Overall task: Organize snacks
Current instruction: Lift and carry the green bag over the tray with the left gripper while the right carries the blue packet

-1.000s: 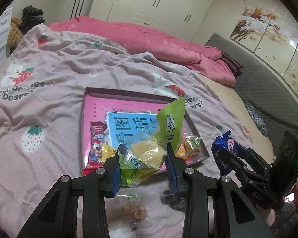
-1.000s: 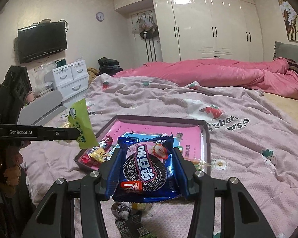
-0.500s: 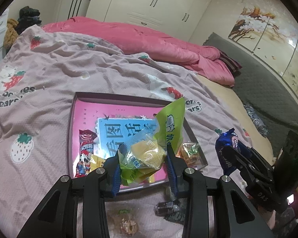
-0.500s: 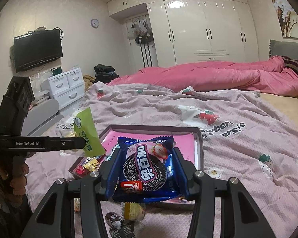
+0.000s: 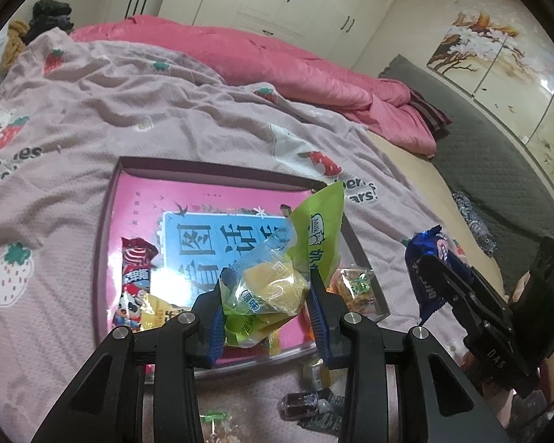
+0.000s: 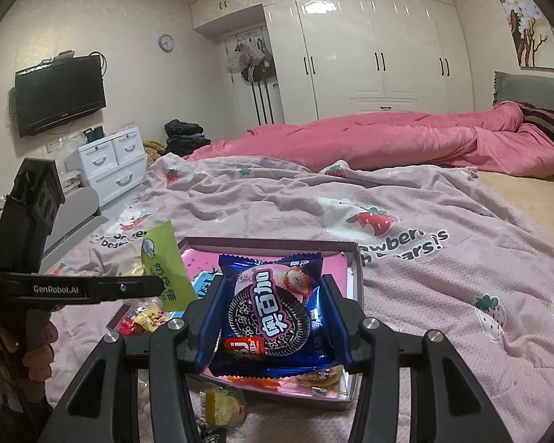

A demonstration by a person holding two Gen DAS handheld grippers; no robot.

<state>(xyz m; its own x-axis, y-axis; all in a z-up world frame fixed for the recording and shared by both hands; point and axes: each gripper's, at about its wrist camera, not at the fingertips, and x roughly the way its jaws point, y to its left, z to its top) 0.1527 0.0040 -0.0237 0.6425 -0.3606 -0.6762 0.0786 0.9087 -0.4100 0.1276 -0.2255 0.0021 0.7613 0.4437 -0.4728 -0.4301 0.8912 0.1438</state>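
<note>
My left gripper [image 5: 267, 297] is shut on a green and clear packet with a yellow cake [image 5: 277, 280] inside, held over the front part of a shallow pink box [image 5: 203, 192] on the bed. Inside the box lie a red cartoon snack bar [image 5: 134, 280] and a small orange packet [image 5: 352, 284]. My right gripper [image 6: 273, 313] is shut on a blue cookie packet [image 6: 273, 310] with a strawberry picture, above the box's near right corner [image 6: 354, 258]. In the left wrist view the blue cookie packet [image 5: 424, 269] shows at the right; in the right wrist view the green packet [image 6: 166, 269] shows at the left.
Loose wrapped snacks [image 5: 306, 402] lie on the pink strawberry blanket [image 5: 166, 110] in front of the box. A rumpled pink duvet [image 6: 387, 140] covers the far side of the bed. A white drawer unit [image 6: 107, 162] and a wall TV [image 6: 59, 92] stand at the left.
Both grippers have moved forward toward the box with their packets still held. The box now sits nearer and lower in both views.
</note>
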